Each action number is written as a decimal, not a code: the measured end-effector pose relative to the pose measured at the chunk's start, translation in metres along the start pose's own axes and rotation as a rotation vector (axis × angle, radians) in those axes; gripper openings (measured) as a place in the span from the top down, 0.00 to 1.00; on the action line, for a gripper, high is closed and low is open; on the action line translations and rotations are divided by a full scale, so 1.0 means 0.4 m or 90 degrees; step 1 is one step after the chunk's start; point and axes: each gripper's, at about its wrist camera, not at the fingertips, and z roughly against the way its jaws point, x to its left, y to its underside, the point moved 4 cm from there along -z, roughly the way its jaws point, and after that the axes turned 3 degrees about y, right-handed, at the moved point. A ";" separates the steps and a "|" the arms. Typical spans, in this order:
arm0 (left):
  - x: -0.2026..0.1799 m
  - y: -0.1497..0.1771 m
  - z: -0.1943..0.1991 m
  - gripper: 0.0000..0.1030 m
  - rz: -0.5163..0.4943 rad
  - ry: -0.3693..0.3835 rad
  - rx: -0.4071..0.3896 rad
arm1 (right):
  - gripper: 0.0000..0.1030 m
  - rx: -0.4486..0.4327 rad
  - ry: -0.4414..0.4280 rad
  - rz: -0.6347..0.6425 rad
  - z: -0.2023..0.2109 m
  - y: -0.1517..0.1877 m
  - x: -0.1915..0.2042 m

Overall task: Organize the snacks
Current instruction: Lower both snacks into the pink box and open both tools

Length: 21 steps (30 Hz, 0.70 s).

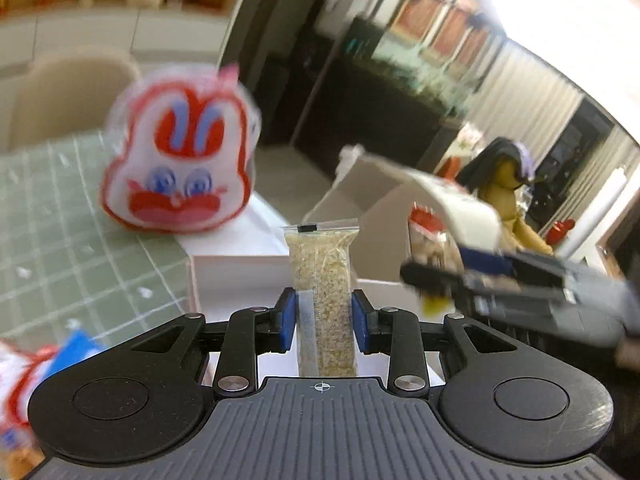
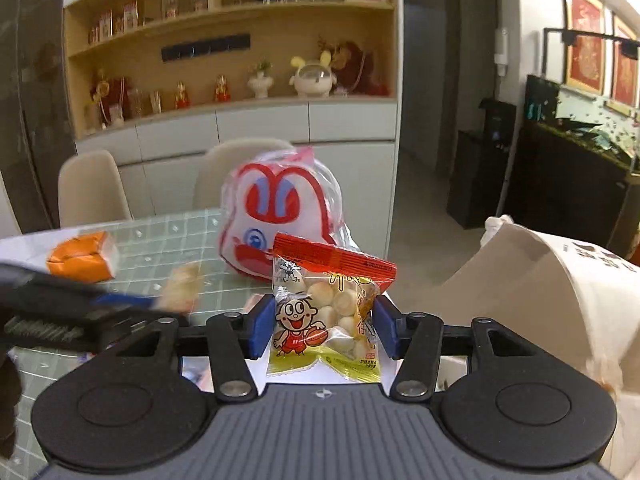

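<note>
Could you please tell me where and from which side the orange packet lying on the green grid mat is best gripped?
Grip the orange foil-wrapped packet across its narrower middle, coming down from above. It lies flat on the green grid mat with free space around it, so jaws can straddle both long edges. Both grippers already hold snacks, so one must be freed first.

Two beige chairs (image 2: pixel 94 190) stand behind the desk (image 2: pixel 168 240), which wears a green grid mat. Past them a wooden wall shelf (image 2: pixel 232 40) holds figurines and a plush toy (all small), and a dark fish tank (image 2: pixel 580 128) sits right
</note>
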 end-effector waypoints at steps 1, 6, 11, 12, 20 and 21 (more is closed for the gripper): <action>0.021 -0.007 -0.052 0.67 0.015 -0.010 0.016 | 0.49 0.025 -0.005 -0.008 -0.044 0.011 -0.011; 0.109 0.012 -0.201 0.66 0.071 -0.034 0.070 | 0.48 0.126 -0.065 -0.039 -0.228 0.109 -0.043; 0.151 0.020 -0.164 0.66 0.072 -0.032 0.050 | 0.45 0.168 -0.041 -0.041 -0.287 0.170 -0.035; 0.163 0.019 -0.136 0.66 0.064 -0.037 0.030 | 0.45 0.157 -0.032 -0.038 -0.274 0.175 -0.034; 0.327 0.099 0.036 0.66 0.088 -0.155 -0.018 | 0.32 0.085 0.013 -0.004 -0.130 0.200 0.043; 0.333 0.116 0.053 0.66 0.083 -0.159 -0.018 | 0.31 0.085 0.001 -0.010 -0.112 0.206 0.064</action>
